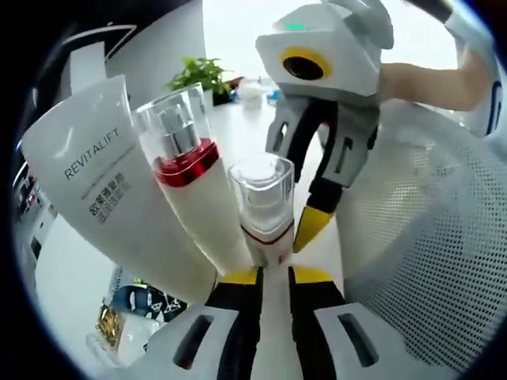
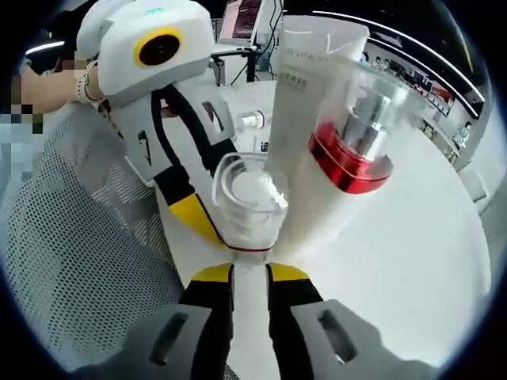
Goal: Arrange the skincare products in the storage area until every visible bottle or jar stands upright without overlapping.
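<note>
Left gripper view: small pump bottle (image 1: 265, 210) w/ clear cap, white body and a thin red band sits right at the tips of the left gripper (image 1: 273, 277); fingers (image 1: 238, 301) narrow, closed on its lower body. Right gripper view shows the same bottle (image 2: 247, 202) from the other side, the right gripper (image 2: 249, 277) also pinched onto its base w/ narrow fingers (image 2: 210, 297). So both seem to hold it at once, probably mid hand-over or steadying.

Handling, as a judgement: hard glossy plastic or glass, light, slippery; clear cap likely just pushed on, so grip the body below the band, not the cap. Narrow base, would tip easily when set down.

Just beside it leans a taller pump bottle (image 1: 194, 186) w/ a red collar and silver pump under a clear cap, tilted, touching or nearly touching the small one. Behind that a big white tube (image 1: 111, 182), soft squeezable body, also leaning; best taken low near its cap end, though that end is hidden.

Writing: "REVITALIFT" on the tube, Chinese lines below too small to read; in the right gripper view only "VITAL" legible.

All over a white bench (image 2: 412, 237); white mesh basket wall (image 1: 428, 229) to one side, potted plant (image 1: 202, 75) at the far bench edge
</note>
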`<act>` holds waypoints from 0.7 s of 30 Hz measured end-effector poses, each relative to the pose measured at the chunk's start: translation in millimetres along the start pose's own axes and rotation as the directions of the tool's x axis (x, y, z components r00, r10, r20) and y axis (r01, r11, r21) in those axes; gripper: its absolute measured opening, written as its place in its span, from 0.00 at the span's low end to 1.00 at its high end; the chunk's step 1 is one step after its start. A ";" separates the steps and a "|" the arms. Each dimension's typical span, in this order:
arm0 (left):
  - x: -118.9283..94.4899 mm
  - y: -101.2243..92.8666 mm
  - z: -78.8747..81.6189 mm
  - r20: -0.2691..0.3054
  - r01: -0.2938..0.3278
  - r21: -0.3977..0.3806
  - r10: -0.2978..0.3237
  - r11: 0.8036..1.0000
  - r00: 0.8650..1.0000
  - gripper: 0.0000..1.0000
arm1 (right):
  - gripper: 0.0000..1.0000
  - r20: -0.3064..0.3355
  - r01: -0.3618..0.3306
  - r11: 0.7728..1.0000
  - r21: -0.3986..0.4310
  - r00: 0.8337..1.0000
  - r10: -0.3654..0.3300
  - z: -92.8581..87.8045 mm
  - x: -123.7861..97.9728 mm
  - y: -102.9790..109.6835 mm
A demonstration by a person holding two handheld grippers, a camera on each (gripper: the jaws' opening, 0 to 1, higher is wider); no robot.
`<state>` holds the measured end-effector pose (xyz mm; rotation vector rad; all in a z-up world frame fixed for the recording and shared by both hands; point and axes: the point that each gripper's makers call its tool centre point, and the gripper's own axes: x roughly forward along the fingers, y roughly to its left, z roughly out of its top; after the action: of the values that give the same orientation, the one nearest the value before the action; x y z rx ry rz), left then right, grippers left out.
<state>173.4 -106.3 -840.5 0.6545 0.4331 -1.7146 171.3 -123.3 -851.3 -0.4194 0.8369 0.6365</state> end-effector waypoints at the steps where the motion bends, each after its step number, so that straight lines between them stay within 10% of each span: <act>1: -0.5 0.5 -0.3 -0.001 -0.002 0.000 0.002 1.000 1.000 0.07 | 0.12 -0.005 0.003 1.000 -0.014 1.000 -0.003 -0.5 -0.1 -1.0; 21: 0.7 4.3 -0.4 -0.003 -0.019 -0.007 0.019 1.000 1.000 0.09 | 0.16 0.021 0.037 0.995 0.089 0.999 -0.040 7.4 3.7 -9.4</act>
<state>177.6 -107.6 -841.0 0.6540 0.4333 -1.6939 183.5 -124.7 -848.8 -0.3465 0.8302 0.5654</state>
